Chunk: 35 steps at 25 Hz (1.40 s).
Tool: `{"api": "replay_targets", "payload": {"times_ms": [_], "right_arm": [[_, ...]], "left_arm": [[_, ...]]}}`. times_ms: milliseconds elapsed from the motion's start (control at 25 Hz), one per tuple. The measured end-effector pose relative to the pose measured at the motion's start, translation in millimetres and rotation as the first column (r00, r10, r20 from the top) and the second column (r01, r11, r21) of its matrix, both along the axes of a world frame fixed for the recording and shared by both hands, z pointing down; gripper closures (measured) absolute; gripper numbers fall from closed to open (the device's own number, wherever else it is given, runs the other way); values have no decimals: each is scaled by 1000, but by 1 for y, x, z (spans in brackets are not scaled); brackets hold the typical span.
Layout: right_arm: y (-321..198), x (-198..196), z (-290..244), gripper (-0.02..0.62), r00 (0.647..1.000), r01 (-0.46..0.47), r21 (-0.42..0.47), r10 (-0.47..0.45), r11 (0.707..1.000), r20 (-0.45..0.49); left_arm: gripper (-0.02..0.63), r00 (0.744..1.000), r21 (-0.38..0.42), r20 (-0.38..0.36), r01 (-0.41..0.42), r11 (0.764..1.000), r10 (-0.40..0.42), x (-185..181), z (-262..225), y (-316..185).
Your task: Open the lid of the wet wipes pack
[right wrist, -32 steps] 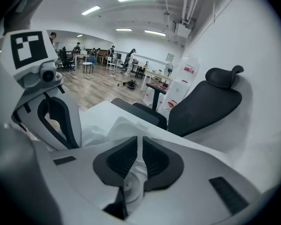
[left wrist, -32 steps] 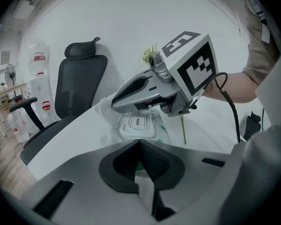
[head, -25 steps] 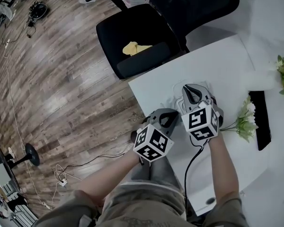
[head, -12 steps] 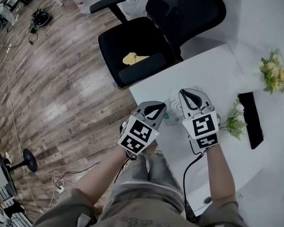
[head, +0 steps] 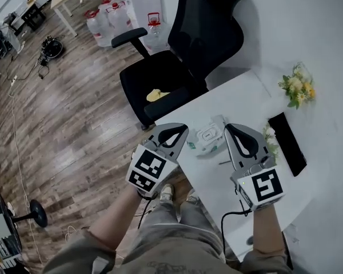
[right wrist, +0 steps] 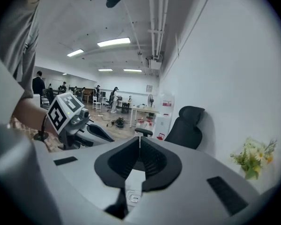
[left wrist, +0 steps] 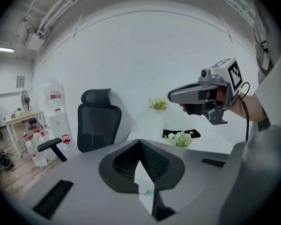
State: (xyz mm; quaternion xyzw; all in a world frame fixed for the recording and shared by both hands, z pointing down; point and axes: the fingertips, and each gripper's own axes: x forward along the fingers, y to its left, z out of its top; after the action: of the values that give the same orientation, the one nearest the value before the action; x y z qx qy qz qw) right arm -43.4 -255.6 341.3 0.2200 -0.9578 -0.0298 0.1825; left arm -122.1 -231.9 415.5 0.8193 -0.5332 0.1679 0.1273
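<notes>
Wipes pack [head: 207, 141] lies on table [head: 246, 99] between left gripper [head: 182, 130] and right gripper [head: 233, 131], both raised, jaws closed on nothing; lid [head: 207, 135] looks down, opening not yet done.

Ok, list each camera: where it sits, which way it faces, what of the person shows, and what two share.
Head view: on the person's head, facing steeply down at the white table and wipes pack; shows forearms, legs, left gripper, right gripper.
Left gripper view: on the left gripper, facing along its shut jaws toward the wall; shows the right gripper.
Right gripper view: on the right gripper, facing the open office; shows the left gripper.
Shared: both gripper views show the black chair.
</notes>
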Motion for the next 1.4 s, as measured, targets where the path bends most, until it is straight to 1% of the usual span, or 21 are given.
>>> {"api": "replay_targets", "payload": {"times_ms": [80, 200, 320, 480, 640, 800, 880, 1000, 1160, 1280, 1400], "right_arm": [[12, 10, -20, 561, 999, 3, 18, -3, 1000, 38], [25, 30, -43, 561, 997, -22, 39, 19, 999, 74], [39, 47, -58, 561, 994, -53, 54, 47, 997, 97], [56, 72, -70, 561, 987, -99, 42, 93, 994, 131], [75, 91, -78, 561, 981, -148, 56, 139, 987, 134], [95, 105, -83, 563, 981, -166, 64, 158, 984, 115], [104, 110, -84, 563, 981, -165, 54, 158, 985, 115], [120, 114, -82, 563, 984, -143, 27, 140, 989, 114], [137, 114, -75, 565, 985, -113, -22, 115, 993, 125], [140, 113, -68, 565, 985, -100, -33, 104, 994, 136], [136, 114, -66, 565, 984, -105, -45, 110, 993, 138]], "left_arm": [[593, 1000, 37, 12, -5, 999, 5, 3, -22, 6], [594, 999, 88, 25, -22, 996, 20, 12, -52, 15], [594, 999, 116, 44, -35, 993, 30, 20, -76, 28], [594, 997, 154, 61, -55, 987, 46, 34, -105, 44], [594, 995, 206, 86, -74, 976, 57, 45, -134, 63], [594, 993, 244, 95, -91, 966, 70, 55, -153, 80], [594, 992, 245, 98, -100, 964, 78, 59, -154, 85], [592, 992, 220, 98, -103, 970, 83, 63, -146, 94], [594, 993, 174, 97, -77, 982, 61, 62, -132, 101], [592, 993, 153, 99, -72, 986, 57, 63, -125, 105], [594, 993, 151, 98, -81, 985, 66, 67, -125, 105]]}}
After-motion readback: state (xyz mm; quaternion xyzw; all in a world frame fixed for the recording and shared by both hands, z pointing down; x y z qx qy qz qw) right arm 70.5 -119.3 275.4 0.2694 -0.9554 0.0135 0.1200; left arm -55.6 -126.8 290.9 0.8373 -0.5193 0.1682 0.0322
